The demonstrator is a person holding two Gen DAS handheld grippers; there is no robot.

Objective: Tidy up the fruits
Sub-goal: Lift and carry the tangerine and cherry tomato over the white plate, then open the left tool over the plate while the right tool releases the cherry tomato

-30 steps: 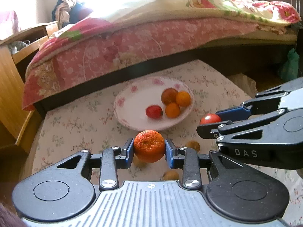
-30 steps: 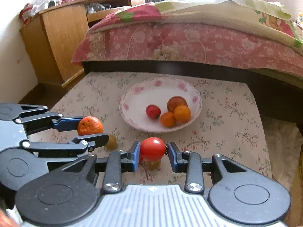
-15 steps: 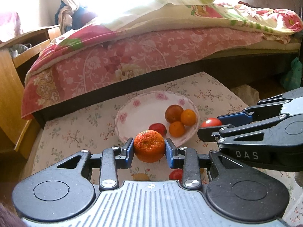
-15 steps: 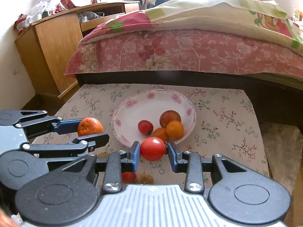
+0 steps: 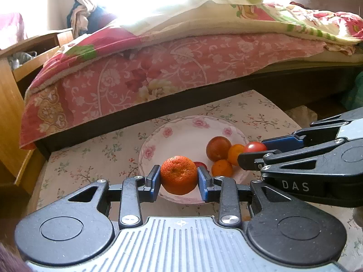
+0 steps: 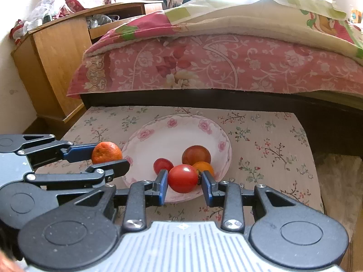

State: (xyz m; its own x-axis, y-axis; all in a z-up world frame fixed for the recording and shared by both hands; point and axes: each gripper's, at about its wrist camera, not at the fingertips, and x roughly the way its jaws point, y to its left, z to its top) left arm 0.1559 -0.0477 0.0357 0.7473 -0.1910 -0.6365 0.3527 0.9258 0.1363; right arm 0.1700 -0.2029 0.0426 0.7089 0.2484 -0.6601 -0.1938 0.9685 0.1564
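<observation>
Left hand-held gripper [image 5: 179, 179]: closed on a mandarin [image 5: 178, 175], which is held clear of the surface and seen over the near-left rim of the plate [image 5: 181, 133]. The blue pads [image 5: 155, 179] are pressed against the fruit's left and right sides.

Right hand-held gripper [image 6: 184, 182]: closed on a tomato [image 6: 182, 178], which is carried over the near rim of the same plate, just in front of the fruit already lying there.

Plate contents: a dark red-brown fruit [image 6: 196, 155], a small orange fruit [image 6: 203, 167] and a small red fruit [image 6: 163, 165] are clustered toward the right half; a second small orange piece [image 5: 221, 168] is seen only in the left view. The left half is bare.

Risks: both carried fruits are round and smooth, so a release from height is judged likely to send them rolling over the shallow rim onto the floral-covered surface [image 6: 261, 136]. The tomato may be bruised by the squeeze. The two grippers are close together and could be knocked against each other.

Orientation: neither fruit has a marked long axis. The mandarin's dimpled end is turned toward the camera; the tomato's dark stem end is turned toward the right pad.
</observation>
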